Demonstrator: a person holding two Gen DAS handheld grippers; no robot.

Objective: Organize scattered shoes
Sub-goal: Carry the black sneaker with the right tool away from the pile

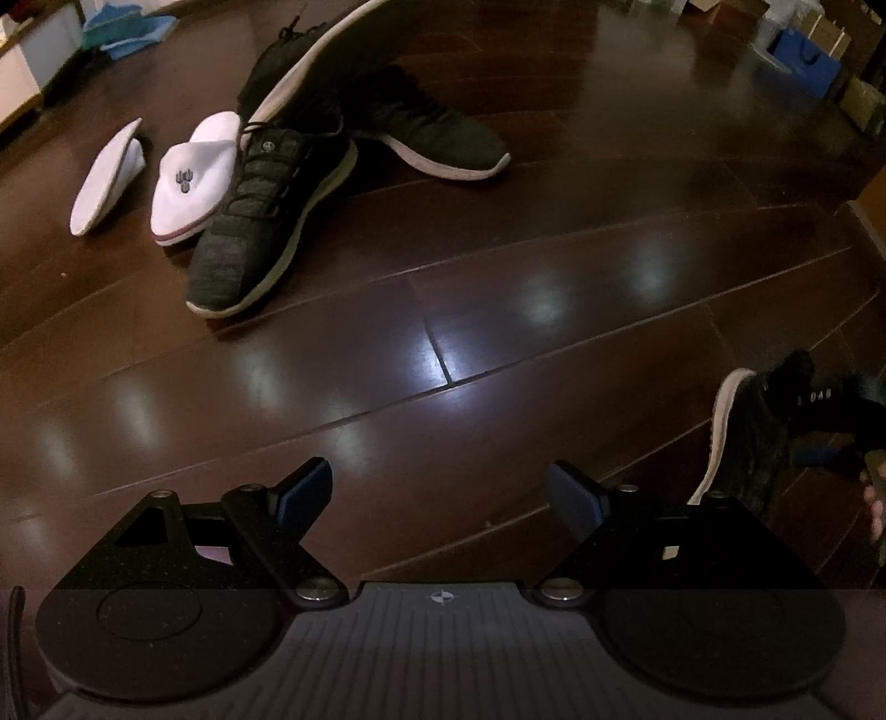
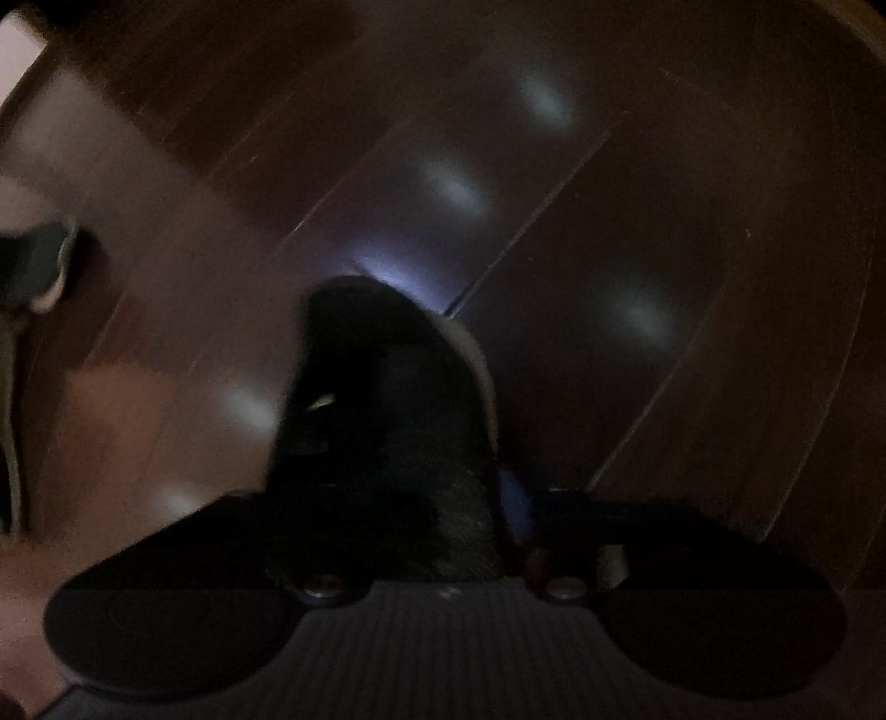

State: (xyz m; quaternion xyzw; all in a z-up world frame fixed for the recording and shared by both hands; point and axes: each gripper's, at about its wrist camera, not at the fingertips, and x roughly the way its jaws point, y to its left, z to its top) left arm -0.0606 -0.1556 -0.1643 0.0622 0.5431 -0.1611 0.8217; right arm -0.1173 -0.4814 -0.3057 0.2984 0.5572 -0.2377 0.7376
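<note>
Right now my left gripper hangs over the dark wood floor with its two blue-padded fingers spread wide and nothing between them. Off at the right edge of that view I see a black sneaker with a white sole, lifted and tilted, with the right gripper dark and hard to make out beside it and a bit of a hand below.

Through the right wrist camera the picture is dim and blurred, but my right gripper is clamped on that same black sneaker, which fills the space between the fingers and points away from me above the floor.

Farther out in the left view lies the heap of scattered shoes: a grey knit sneaker nearest, toe toward me, leaning against a white slipper with a small dark emblem. A second white slipper rests on its side just left of it, apart. Behind them another black sneaker lies flat, and one more dark shoe is propped on edge, pale sole showing. Blue cloth sits at the far left, and a blue bag at the far right.
</note>
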